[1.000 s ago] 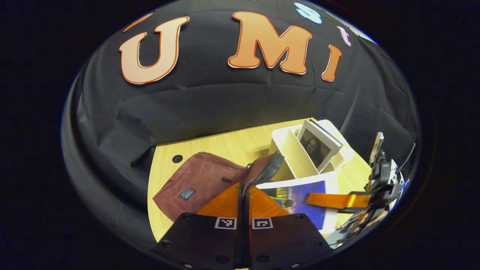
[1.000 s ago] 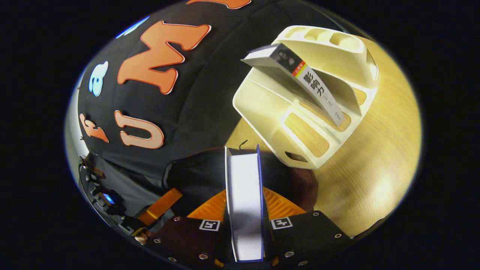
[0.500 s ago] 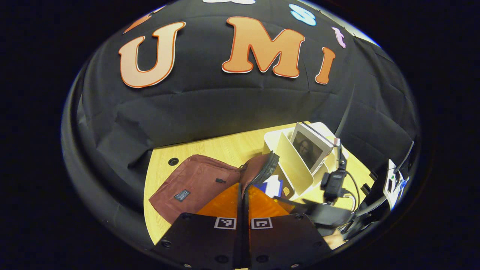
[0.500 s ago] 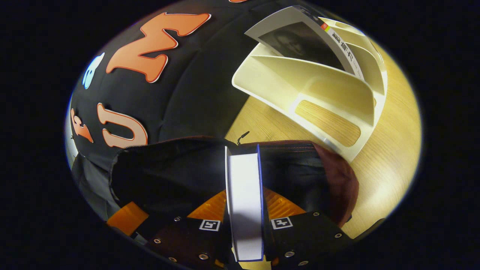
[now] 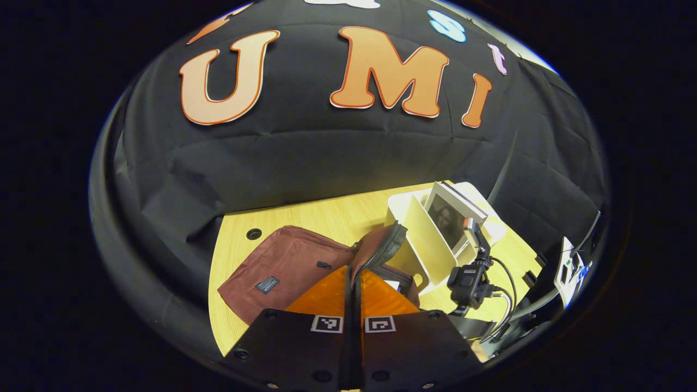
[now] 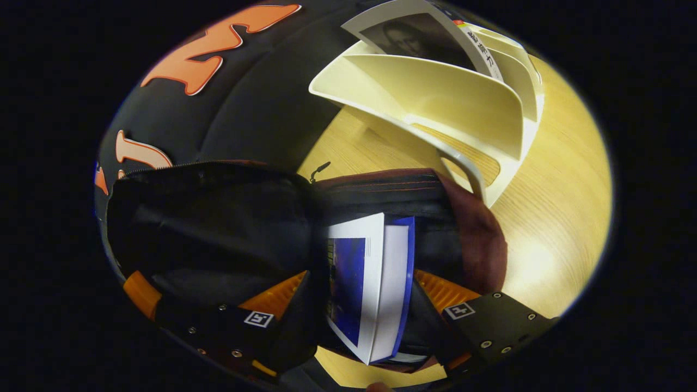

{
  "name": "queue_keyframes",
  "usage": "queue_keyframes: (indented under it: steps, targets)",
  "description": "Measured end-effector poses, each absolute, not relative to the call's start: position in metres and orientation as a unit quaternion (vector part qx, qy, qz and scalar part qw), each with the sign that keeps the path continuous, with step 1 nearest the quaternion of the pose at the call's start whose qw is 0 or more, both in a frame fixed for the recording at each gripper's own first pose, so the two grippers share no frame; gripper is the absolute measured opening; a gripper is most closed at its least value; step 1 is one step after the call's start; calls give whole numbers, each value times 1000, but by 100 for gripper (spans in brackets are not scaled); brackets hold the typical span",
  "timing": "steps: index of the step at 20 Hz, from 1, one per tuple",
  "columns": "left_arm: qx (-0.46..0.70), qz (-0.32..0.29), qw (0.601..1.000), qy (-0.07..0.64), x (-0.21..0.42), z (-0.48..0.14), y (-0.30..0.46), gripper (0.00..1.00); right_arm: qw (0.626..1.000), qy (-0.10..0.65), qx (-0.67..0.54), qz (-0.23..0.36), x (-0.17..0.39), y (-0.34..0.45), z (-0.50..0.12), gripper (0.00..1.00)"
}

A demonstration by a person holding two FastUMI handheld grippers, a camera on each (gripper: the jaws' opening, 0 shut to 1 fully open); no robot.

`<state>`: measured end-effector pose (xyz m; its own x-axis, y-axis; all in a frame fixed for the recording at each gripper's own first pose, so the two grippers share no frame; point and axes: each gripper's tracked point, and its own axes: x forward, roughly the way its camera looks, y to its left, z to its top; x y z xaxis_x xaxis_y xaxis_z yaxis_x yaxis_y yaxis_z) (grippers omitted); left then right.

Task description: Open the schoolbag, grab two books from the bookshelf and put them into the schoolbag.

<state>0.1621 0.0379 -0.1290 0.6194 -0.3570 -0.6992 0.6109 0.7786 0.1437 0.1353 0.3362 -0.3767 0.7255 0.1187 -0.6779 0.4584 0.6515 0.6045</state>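
Observation:
The maroon schoolbag (image 5: 283,261) lies on the wooden table (image 5: 310,215). My left gripper (image 5: 351,272) is shut on its raised zipper edge (image 5: 384,249) and holds the mouth open. In the right gripper view the bag's dark inside (image 6: 218,218) gapes wide. A blue-covered book (image 6: 375,283) leans tilted in it, between the spread fingers of my open right gripper (image 6: 360,276), and neither finger presses on it. A second book (image 5: 451,218) with a portrait cover (image 6: 419,32) stands in the white bookshelf (image 5: 422,242), just behind the bag.
The bookshelf (image 6: 435,103) has slanted dividers and stands close to the bag's right end. The right gripper's body and cable (image 5: 468,277) hang between bag and rack. A round cable hole (image 5: 253,234) sits at the table's back left. Bare wood (image 6: 555,218) lies right of the bag.
My right gripper has pushed deeper into the bag and opened, letting go of the blue book, which now leans loose inside. My left gripper still holds the zipper edge.

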Motion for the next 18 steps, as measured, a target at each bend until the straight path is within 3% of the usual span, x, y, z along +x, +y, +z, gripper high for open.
queue_keyframes:
  steps: [5, 12, 18]
  targets:
    - [201, -277, 875, 343, 157, -135, 45, 1, 859, 351, 361, -95, 110, 267, -348, 98]
    - [190, -261, 881, 346, 157, -140, 38, 1, 909, 374, 168, -77, 45, 153, -274, 98]
    - [192, -249, 883, 348, 153, -146, 36, 0, 920, 383, 26, -77, 97, 92, -199, 98]
